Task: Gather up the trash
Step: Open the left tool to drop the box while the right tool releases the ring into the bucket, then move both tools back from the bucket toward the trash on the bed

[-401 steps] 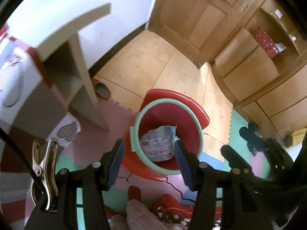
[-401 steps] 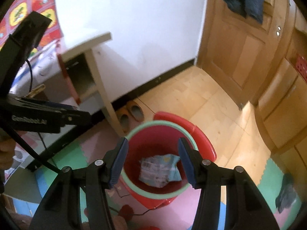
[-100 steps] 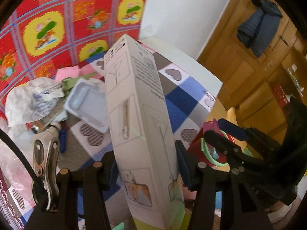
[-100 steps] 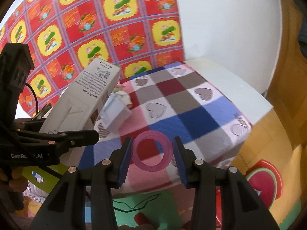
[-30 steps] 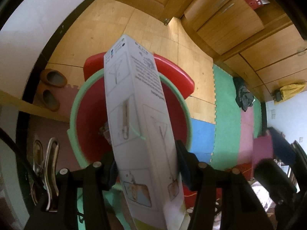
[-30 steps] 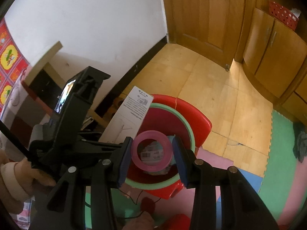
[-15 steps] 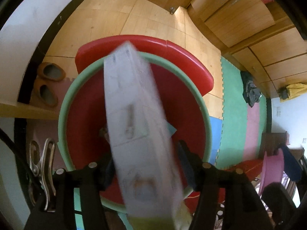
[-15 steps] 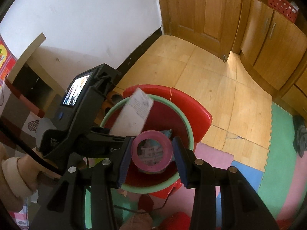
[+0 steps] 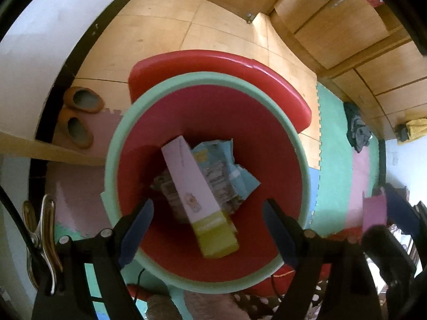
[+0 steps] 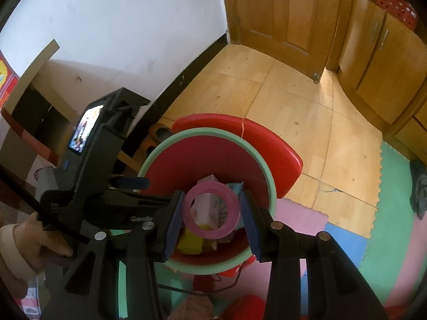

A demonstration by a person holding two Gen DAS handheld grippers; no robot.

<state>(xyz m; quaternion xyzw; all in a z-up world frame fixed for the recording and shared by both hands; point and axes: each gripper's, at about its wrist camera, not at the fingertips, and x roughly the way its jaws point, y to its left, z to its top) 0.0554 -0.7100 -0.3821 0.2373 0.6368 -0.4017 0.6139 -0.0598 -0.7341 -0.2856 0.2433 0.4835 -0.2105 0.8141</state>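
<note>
Pink ring (image 10: 211,210) half-hiding box (image 10: 205,208) down in red bin (image 10: 208,157).

Lived-in home room: wood floor (image 10: 280,101), wooden door (image 10: 280,13) and matching cupboards (image 10: 379,61), white wall with dark skirting. Coloured foam play mats (image 9: 344,160) cover part of the floor, a pair of slippers (image 9: 77,117) sits by the wall. Red bin with green rim (image 9: 304,165) holds packaging; clothing (image 9: 359,130) lies on the mats.
</note>
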